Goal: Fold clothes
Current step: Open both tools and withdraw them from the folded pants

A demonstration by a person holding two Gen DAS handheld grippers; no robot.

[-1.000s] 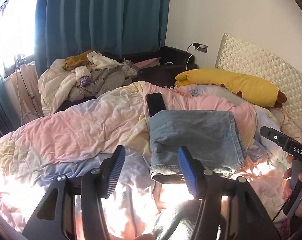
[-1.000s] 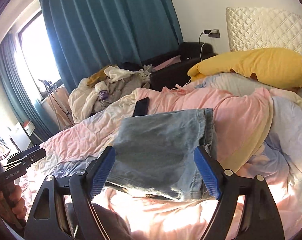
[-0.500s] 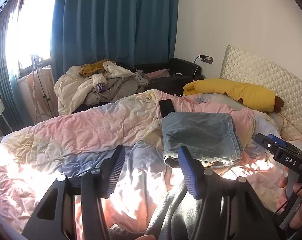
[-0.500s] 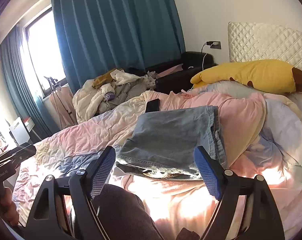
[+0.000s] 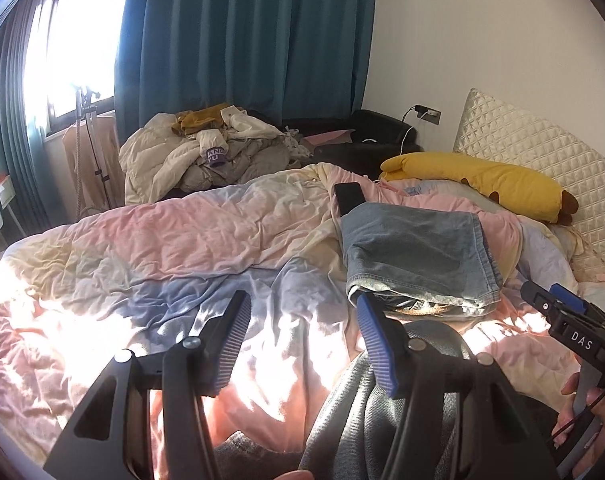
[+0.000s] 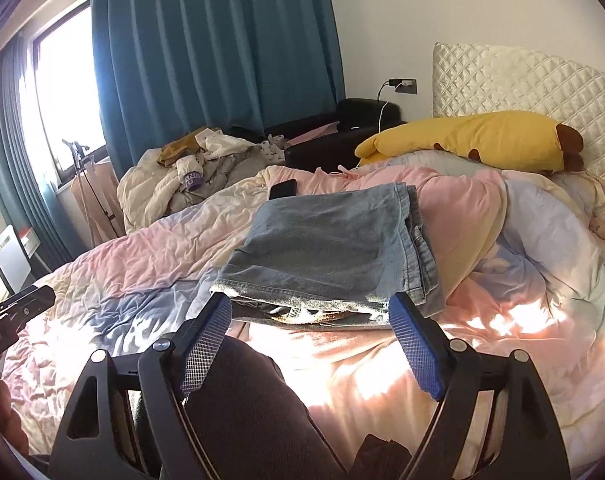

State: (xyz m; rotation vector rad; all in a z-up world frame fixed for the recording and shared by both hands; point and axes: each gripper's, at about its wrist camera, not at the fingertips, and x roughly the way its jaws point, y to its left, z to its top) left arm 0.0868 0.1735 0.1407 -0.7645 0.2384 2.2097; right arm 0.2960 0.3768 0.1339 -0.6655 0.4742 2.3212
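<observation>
Bed (image 5: 150,240) lying rumpled | jeans (image 6: 326,248) sitting folded on it | unfolded clothes pile (image 5: 206,156) waiting beyond jeans | left gripper (image 5: 300,340), right gripper (image 6: 310,334) hovering released, empty.

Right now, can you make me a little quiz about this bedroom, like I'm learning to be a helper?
1. True or false: the jeans lie folded on the quilt.
2. What black thing lies just beyond the jeans, towards the curtain? A) a phone B) a shoe C) a remote
3. Fill in: both claws, left and right, are ____ and hold nothing.

Key
1. True.
2. A, the phone.
3. Open.
</observation>
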